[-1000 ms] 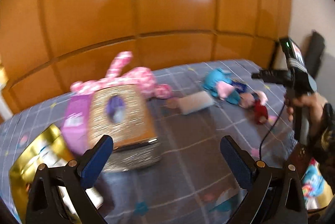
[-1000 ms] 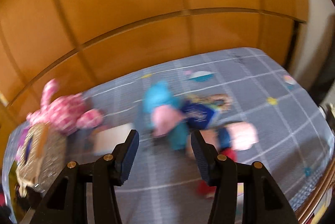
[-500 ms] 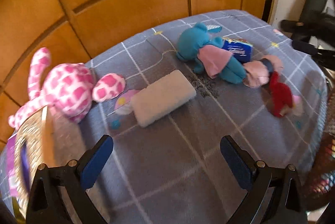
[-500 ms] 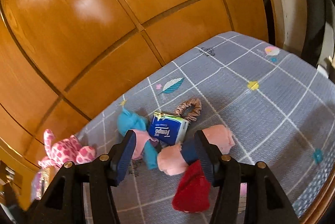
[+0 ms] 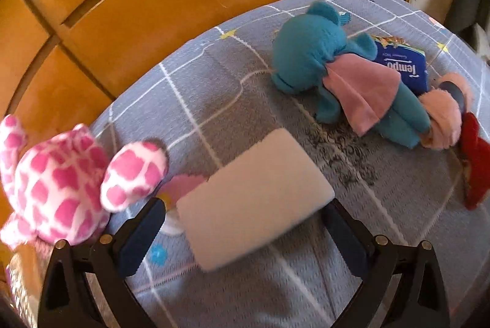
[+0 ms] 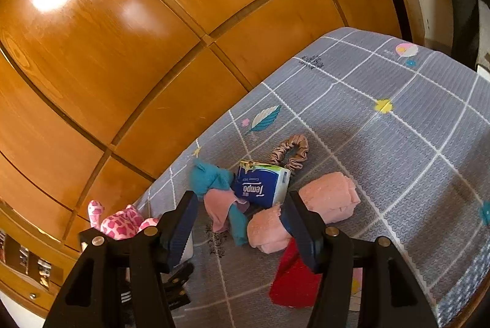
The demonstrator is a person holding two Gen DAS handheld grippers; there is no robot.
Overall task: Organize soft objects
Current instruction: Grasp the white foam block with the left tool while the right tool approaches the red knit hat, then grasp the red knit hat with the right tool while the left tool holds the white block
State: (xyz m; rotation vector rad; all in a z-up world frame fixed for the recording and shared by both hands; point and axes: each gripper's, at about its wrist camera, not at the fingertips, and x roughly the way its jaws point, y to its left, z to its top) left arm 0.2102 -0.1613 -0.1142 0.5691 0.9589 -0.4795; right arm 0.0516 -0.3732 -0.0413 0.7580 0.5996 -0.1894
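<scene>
A white foam block (image 5: 254, 199) lies flat on the grey checked mat (image 5: 214, 101), right between the fingers of my left gripper (image 5: 245, 220), which stands open around it without pressing. A pink-and-white spotted plush (image 5: 61, 184) sits just left of the block. Further right lies a teal plush in a pink dress (image 5: 321, 61), against a blue tissue pack (image 5: 404, 67), pink rolled cloths (image 5: 444, 113) and a red cloth (image 5: 477, 159). My right gripper (image 6: 242, 199) hovers open above the teal plush (image 6: 211, 178) and tissue pack (image 6: 263, 184), holding nothing.
Wooden panels (image 6: 122, 37) rise directly behind the mat. A brown scrunchie (image 6: 291, 153) lies beyond the tissue pack. A shiny packet (image 5: 18, 282) is at the lower left. The mat's right half (image 6: 413, 129) is bare, ending at an edge on the right.
My left gripper swung right and down from the shiny packets to straddle the foam block. The right gripper rolled, drew nearer the teal plush and tissue pack, and its jaws widened slightly.
</scene>
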